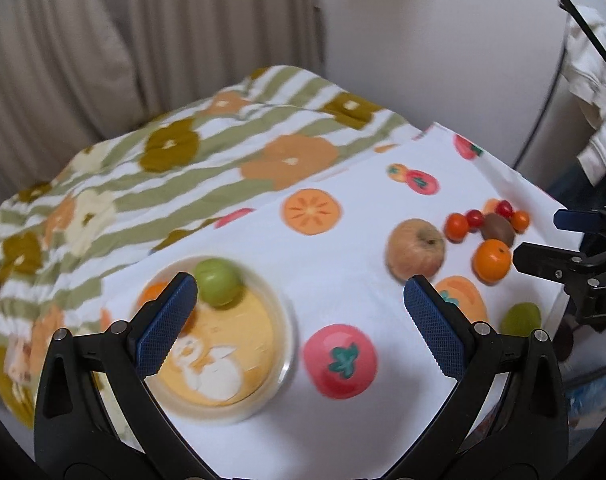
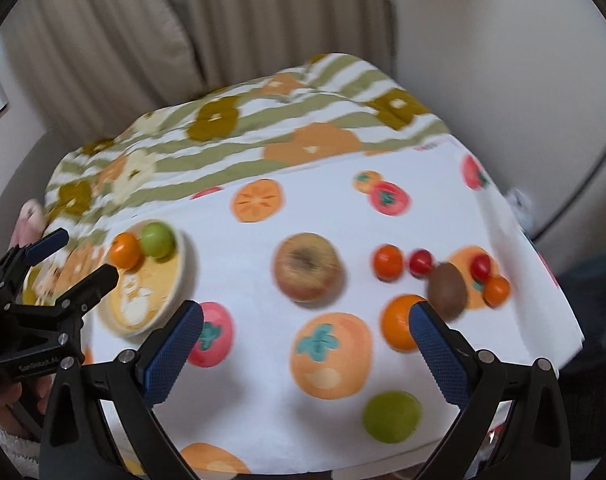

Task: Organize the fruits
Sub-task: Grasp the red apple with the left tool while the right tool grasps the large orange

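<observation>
Blue-padded fingers of the left gripper (image 1: pixel 301 290) stand wide apart and hold nothing, hovering just over the yellow bowl (image 1: pixel 223 344). Inside the bowl, a green fruit (image 1: pixel 218 282) sits beside a small orange (image 2: pixel 123 251) at the far rim. The right gripper (image 2: pixel 306 320) hovers over the cloth-covered surface (image 2: pixel 255 392), its fingers likewise spread and empty. Nearest it lies a loose green fruit (image 2: pixel 391 417); past that, an orange (image 2: pixel 399 322) touches a kiwi (image 2: pixel 447 290). An apple (image 2: pixel 308 267) rests mid-cloth, with small tomatoes (image 2: pixel 388 261) clustered further right. Beyond the cloth lies a striped floral blanket (image 2: pixel 231 128), then curtains (image 2: pixel 175 20).
</observation>
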Demonstrator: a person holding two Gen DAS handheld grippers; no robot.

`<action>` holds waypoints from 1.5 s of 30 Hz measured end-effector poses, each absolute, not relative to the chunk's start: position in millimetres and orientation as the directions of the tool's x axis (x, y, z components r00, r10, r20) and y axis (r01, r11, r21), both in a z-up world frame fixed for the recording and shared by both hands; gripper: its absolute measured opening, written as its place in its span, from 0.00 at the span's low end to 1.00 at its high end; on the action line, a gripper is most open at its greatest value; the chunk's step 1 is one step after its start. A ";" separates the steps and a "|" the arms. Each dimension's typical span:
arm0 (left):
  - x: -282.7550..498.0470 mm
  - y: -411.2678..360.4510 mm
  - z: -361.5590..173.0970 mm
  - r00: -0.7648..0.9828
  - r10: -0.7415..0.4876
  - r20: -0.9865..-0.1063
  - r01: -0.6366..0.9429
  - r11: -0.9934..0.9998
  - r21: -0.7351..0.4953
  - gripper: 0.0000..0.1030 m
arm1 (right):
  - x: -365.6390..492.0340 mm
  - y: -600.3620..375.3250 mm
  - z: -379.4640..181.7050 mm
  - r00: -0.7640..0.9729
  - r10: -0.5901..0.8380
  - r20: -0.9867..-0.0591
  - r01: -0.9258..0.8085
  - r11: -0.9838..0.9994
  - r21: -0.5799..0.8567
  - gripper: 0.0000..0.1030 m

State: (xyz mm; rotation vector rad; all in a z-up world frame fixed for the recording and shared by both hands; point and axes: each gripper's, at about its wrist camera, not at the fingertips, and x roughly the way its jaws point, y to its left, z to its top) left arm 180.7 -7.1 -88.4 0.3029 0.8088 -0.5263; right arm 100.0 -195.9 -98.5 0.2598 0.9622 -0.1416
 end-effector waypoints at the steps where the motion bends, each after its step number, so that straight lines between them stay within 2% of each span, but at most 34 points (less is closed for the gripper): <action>1: 181.2 -11.6 -90.7 0.565 -0.337 -0.753 0.565 0.823 0.056 1.00 | 96.7 -200.4 -100.7 0.562 -0.018 -0.827 0.258 0.954 0.154 1.00; 13: 192.1 -101.0 -141.2 0.421 -0.441 -0.793 0.797 0.597 0.091 1.00 | 78.7 -234.1 -134.7 0.482 -0.100 -0.870 0.472 0.866 0.162 1.00; 25: 202.2 -147.7 -194.1 0.357 -0.445 -0.822 0.858 0.505 0.099 0.97 | 79.2 -258.1 -178.1 0.457 -0.121 -0.881 0.604 0.769 0.208 1.00; 34: 210.2 -157.1 -213.6 0.323 -0.427 -0.845 0.851 0.522 0.061 0.82 | 83.5 -260.8 -199.6 0.435 -0.102 -0.894 0.614 0.760 0.212 0.99; 36: 211.4 -158.3 -216.9 0.325 -0.416 -0.849 0.846 0.529 0.065 0.78 | 85.4 -262.3 -203.2 0.430 -0.098 -0.897 0.612 0.762 0.210 0.98; 45: 210.9 -159.0 -218.9 0.325 -0.415 -0.850 0.846 0.529 0.066 0.77 | 92.1 -264.1 -209.5 0.429 -0.089 -0.899 0.594 0.777 0.207 0.85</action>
